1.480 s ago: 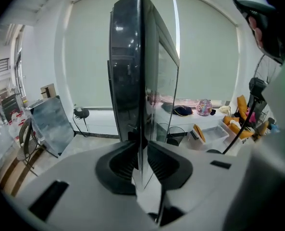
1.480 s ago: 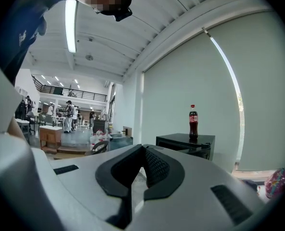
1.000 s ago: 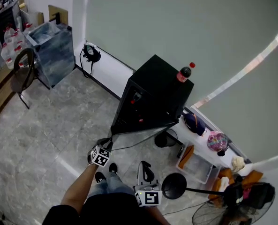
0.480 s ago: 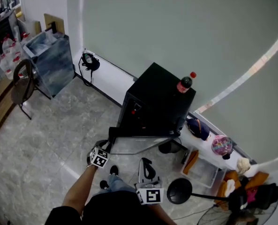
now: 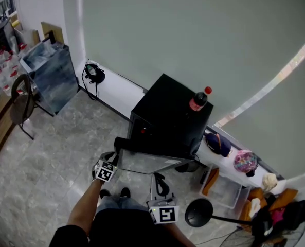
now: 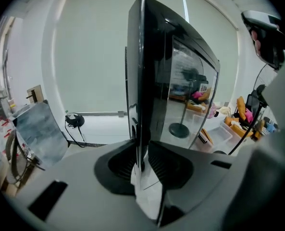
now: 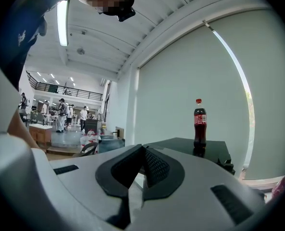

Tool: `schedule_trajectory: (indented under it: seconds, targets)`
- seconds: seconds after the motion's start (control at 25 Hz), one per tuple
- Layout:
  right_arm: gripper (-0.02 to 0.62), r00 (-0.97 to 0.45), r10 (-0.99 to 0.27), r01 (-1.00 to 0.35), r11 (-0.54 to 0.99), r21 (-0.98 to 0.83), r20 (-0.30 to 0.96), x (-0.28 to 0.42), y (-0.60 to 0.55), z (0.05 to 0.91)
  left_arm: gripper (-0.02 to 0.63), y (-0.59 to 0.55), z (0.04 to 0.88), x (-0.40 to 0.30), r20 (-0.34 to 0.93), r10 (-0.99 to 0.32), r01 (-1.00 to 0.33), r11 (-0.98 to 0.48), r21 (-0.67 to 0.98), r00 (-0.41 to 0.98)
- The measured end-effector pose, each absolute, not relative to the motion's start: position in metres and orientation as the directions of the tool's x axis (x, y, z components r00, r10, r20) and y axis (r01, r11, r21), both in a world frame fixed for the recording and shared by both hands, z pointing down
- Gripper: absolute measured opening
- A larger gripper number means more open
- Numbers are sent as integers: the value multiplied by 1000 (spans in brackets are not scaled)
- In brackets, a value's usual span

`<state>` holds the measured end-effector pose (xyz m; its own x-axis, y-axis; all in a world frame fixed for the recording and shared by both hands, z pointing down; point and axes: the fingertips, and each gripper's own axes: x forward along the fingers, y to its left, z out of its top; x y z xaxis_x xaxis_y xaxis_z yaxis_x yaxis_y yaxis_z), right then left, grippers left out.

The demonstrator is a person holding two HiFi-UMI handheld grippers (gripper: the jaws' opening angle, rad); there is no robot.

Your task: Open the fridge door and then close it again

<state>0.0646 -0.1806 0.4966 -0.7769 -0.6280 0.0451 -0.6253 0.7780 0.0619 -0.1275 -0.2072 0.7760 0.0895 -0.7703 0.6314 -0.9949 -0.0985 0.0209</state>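
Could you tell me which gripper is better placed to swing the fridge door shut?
Left. The left gripper is clamped on the edge of the black-framed glass fridge door; the right gripper is shut and empty.

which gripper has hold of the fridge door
The left gripper: its jaws clamp the edge of the door, while the right gripper hangs shut on nothing, apart from the fridge.

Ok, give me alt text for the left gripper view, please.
The left gripper has its jaws clamped on the thin edge of the black fridge door, which rises straight up from them. The door's glass panel faces right and mirrors the room; a pale wall lies behind.
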Motion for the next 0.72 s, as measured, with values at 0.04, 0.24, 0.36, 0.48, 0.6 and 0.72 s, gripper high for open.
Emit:
schedule_trajectory:
  seconds: [0.04, 0.24, 0.36, 0.48, 0.6, 0.72]
  targets:
    - [9, -774, -632, -629, 775, 62, 51, 64, -184, 498, 75, -212, 776, -130, 634, -768, -994, -104, 18, 92]
    - [9, -748, -661, -658, 750, 65, 61, 54, -202, 498, 75, -239, 776, -143, 640, -760, -990, -143, 6, 113]
    - [9, -722, -689, -687, 724, 57, 58, 49, -214, 498, 74, -257, 776, -148, 641, -756, -985, -171, 7, 136]
    - [9, -696, -714, -713, 700, 48, 71, 44, -223, 500, 74, -274, 777, -151, 646, -746, -978, -208, 6, 162]
    - [9, -666, -742, -742, 670, 40, 78, 40, -233, 501, 74, -290, 781, -152, 646, -739, -969, -245, 10, 194]
    - [9, -642, -763, -762, 646, 46, 72, 35, -240, 499, 74, -303, 781, -155, 650, -728, -960, -279, 8, 217]
